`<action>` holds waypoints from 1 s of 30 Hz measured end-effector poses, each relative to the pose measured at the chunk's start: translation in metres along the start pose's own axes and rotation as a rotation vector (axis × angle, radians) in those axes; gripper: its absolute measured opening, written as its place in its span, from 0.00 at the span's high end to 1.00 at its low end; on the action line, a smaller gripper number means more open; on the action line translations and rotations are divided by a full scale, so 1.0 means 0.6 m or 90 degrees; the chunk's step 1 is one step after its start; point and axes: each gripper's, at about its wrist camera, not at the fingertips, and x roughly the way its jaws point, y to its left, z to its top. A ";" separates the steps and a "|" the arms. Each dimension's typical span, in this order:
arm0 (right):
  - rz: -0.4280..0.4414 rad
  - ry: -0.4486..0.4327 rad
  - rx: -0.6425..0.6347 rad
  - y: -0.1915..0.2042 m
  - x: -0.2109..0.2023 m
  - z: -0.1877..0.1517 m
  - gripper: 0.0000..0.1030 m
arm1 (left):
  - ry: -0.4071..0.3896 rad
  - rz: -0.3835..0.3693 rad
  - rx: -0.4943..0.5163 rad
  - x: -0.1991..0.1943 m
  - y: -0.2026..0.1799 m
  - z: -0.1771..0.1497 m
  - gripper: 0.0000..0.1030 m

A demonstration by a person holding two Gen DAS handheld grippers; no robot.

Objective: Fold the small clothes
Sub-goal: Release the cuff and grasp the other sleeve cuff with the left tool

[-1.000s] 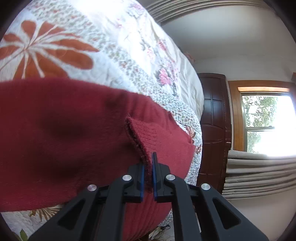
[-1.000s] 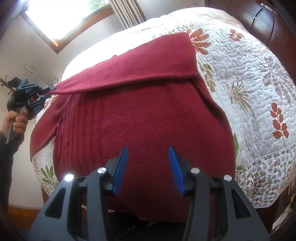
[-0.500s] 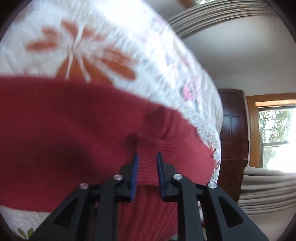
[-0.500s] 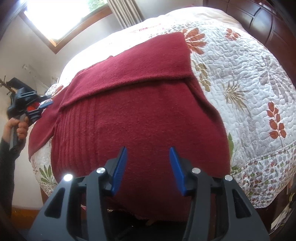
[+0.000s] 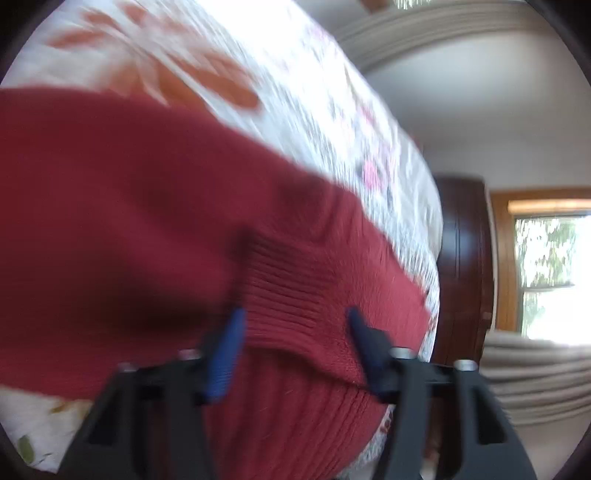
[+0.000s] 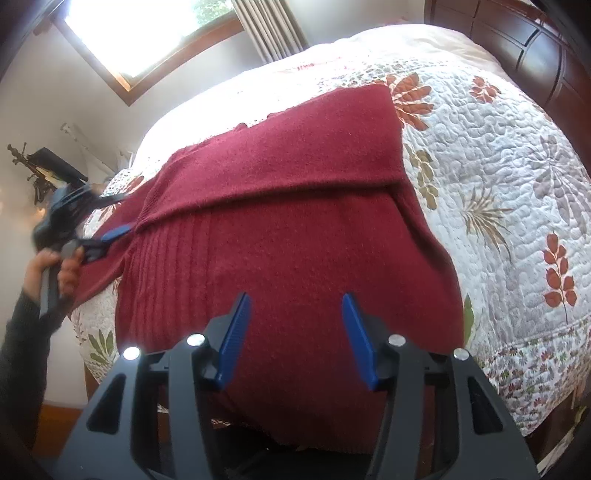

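Observation:
A dark red knitted sweater (image 6: 280,236) lies spread on the quilted bed, its far part folded over the body along a crosswise edge. My right gripper (image 6: 295,314) hangs open above the near hem, holding nothing. In the right wrist view my left gripper (image 6: 110,236) sits at the sweater's left side, held by a hand, its blue fingers apart. In the blurred left wrist view the left gripper (image 5: 293,321) stands open, and the ribbed red cuff (image 5: 295,295) lies flat between its fingers, released.
The white quilt (image 6: 498,184) with leaf prints covers the bed (image 5: 295,92) and drops off at the near and left edges. A dark wooden headboard (image 6: 535,55) rises at the right. Windows (image 6: 147,29) and a dark door (image 5: 465,266) line the walls.
My left gripper, shut on the red cuff a second ago, has lowered it onto the sweater and opened. The fold now lies flat. The right gripper has barely moved.

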 end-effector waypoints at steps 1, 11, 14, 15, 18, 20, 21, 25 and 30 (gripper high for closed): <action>0.003 0.001 -0.006 0.002 0.002 0.003 0.50 | -0.041 -0.005 -0.017 -0.041 0.021 0.001 0.23; 0.040 0.031 -0.084 0.086 0.034 0.021 0.42 | -0.347 0.003 -0.296 -0.413 0.337 -0.081 0.04; 0.050 0.035 -0.117 0.124 0.037 0.022 0.41 | -0.396 0.013 -0.345 -0.466 0.406 -0.101 0.04; 0.052 0.036 -0.121 0.130 0.038 0.022 0.40 | -0.403 0.016 -0.354 -0.473 0.423 -0.099 0.04; 0.056 0.036 -0.134 0.152 0.035 0.018 0.37 | -0.425 -0.006 -0.375 -0.474 0.460 -0.089 0.04; 0.055 0.035 -0.137 0.158 0.034 0.014 0.37 | -0.431 -0.026 -0.377 -0.468 0.479 -0.075 0.04; 0.053 0.035 -0.135 0.160 0.032 0.010 0.36 | -0.429 -0.028 -0.378 -0.463 0.482 -0.065 0.04; 0.040 0.029 -0.117 0.151 0.023 0.001 0.36 | -0.424 -0.024 -0.389 -0.439 0.503 -0.035 0.06; 0.024 0.022 -0.068 0.125 0.015 -0.012 0.35 | -0.437 -0.025 -0.425 -0.442 0.530 -0.035 0.49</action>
